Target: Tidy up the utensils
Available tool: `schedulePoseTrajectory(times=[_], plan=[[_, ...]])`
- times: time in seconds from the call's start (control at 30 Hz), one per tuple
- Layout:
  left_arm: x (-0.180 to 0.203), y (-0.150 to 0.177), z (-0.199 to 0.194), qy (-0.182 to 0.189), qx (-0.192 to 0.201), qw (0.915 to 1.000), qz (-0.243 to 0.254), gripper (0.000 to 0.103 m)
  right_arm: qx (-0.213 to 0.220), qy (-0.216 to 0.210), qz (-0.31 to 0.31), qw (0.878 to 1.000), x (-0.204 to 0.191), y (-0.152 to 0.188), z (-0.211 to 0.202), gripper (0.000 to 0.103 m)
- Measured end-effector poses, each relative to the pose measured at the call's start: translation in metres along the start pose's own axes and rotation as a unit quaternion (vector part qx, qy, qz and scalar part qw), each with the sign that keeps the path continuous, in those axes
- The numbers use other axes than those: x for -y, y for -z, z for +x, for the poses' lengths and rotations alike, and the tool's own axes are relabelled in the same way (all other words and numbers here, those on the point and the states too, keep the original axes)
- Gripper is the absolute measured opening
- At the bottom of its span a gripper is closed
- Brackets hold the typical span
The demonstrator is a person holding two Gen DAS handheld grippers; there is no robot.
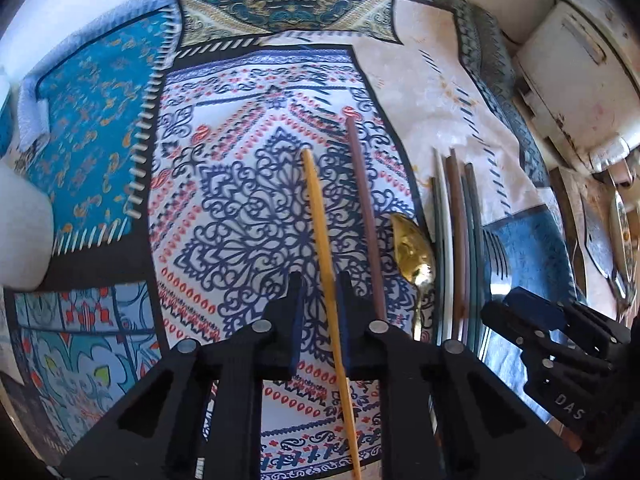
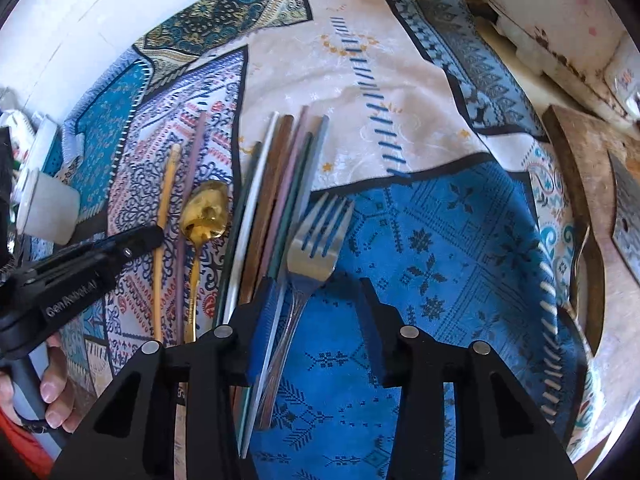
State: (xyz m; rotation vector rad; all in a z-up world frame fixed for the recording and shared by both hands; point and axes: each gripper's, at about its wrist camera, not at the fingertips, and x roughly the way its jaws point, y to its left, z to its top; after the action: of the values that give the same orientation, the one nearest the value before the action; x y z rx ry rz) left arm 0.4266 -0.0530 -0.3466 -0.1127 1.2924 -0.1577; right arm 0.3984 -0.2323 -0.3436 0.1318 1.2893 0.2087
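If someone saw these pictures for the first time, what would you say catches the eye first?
Probably the busy patchwork tablecloth, blue and ornate, under everything. Next, the yellow chopstick running between the fingers of the left tongs, with the gold spoon shining just to its right. Further right lies a bundle of coloured chopsticks beside a silver fork, which the open right tongs straddle.

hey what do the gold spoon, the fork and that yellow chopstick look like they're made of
Gold spoon: polished metal with a gold finish, judging by its mirror-like glare. Fork: bare silvery metal, probably stainless steel, with a soft sheen and cloth colours reflected in it. Yellow chopstick: matte and evenly coloured with no glare, so likely plastic or painted wood; the pictures leave that open.
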Motion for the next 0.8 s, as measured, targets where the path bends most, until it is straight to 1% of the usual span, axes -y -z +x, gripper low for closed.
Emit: schedulePoseTrajectory(times=[0.07,0.27,0.3,0.37,0.43,0.53,0.63,0.8], plan=[[0.001,0.0,0.001,-0.001,-0.001,1.0,0.003,0.01,0.007,0.002,0.001,1.0,-0.001,0.0,0.0,0.028],[0.012,0.001,0.004,-0.024,0.002,0.9994,0.024,0.01,0.021,0.006,0.019,1.0,-0.003,-0.006,0.002,0.027],[0.012,0.0,0.004,-0.021,0.002,0.9994,0.028,0.009,0.026,0.009,0.019,0.999,-0.004,-0.006,0.003,0.024],[0.016,-0.003,0.007,-0.016,-0.001,0.9991,0.038,0.006,0.038,0.015,0.017,0.999,-0.006,-0.007,0.004,0.022],[0.018,-0.007,0.01,-0.007,-0.006,0.999,0.045,0.005,0.041,0.02,0.013,0.999,-0.008,-0.007,0.004,0.022],[0.015,-0.015,0.012,0.01,-0.016,0.9989,0.043,0.005,0.038,0.013,0.022,0.999,-0.006,-0.009,0.005,0.021],[0.01,-0.015,0.01,0.028,-0.025,0.9989,0.029,0.004,0.043,0.018,0.028,0.999,-0.002,-0.009,0.001,0.021],[0.005,-0.008,-0.011,0.044,-0.008,0.9987,0.026,0.004,0.058,0.021,0.036,0.997,0.002,-0.009,-0.016,0.021]])
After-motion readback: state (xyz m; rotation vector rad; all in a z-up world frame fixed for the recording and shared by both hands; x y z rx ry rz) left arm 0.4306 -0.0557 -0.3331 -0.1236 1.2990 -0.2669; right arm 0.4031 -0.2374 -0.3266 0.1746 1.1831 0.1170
